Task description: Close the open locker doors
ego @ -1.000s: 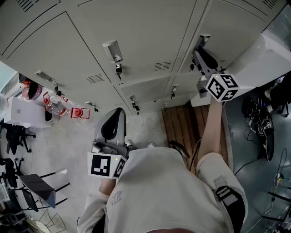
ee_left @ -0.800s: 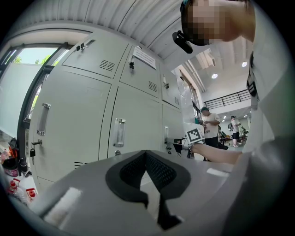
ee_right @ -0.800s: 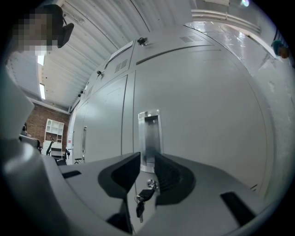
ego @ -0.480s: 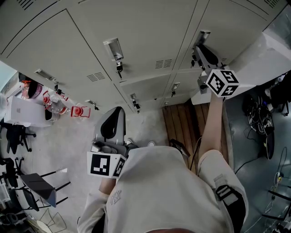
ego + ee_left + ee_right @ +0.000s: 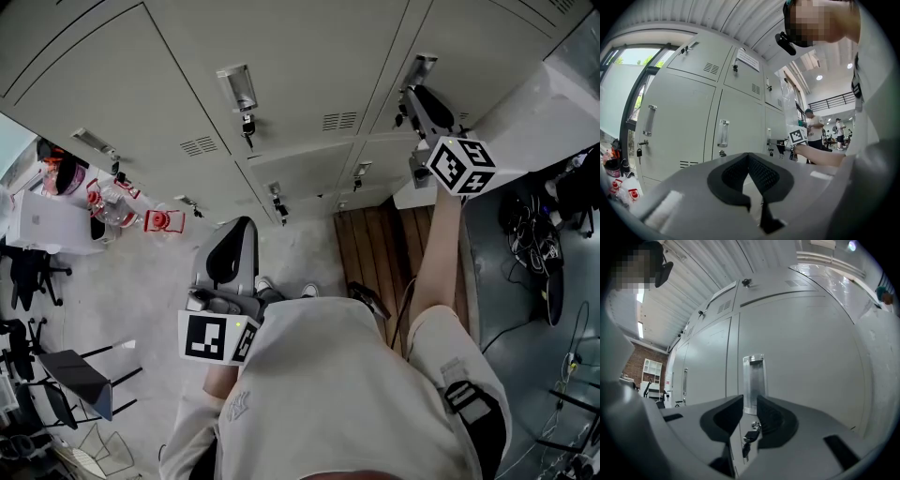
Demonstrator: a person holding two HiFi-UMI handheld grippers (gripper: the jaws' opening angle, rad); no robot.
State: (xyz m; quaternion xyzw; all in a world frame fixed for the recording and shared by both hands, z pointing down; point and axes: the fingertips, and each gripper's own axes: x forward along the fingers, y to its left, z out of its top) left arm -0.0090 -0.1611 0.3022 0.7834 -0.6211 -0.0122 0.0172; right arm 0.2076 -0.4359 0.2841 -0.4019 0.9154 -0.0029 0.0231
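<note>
Pale sweatshirt (image 5: 347,394); grey, black-padded left claw (image 5: 749,159) and right claw (image 5: 750,403); square-patterned marker cubes (image 5: 461,167).

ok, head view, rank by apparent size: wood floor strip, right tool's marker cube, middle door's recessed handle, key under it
1. wood floor strip, partly covered by the person
2. marker cube of the right tool; nearer the camera, so it looks big
3. recessed handle
4. key

**Small upward drift in the head view**

The locker handles (image 5: 236,86) and the right gripper (image 5: 412,98) sit slightly higher in the head view than a second ago. The red clutter (image 5: 161,221) on the floor has slid a little too. Probably the camera tipped, not the gripper.
</note>
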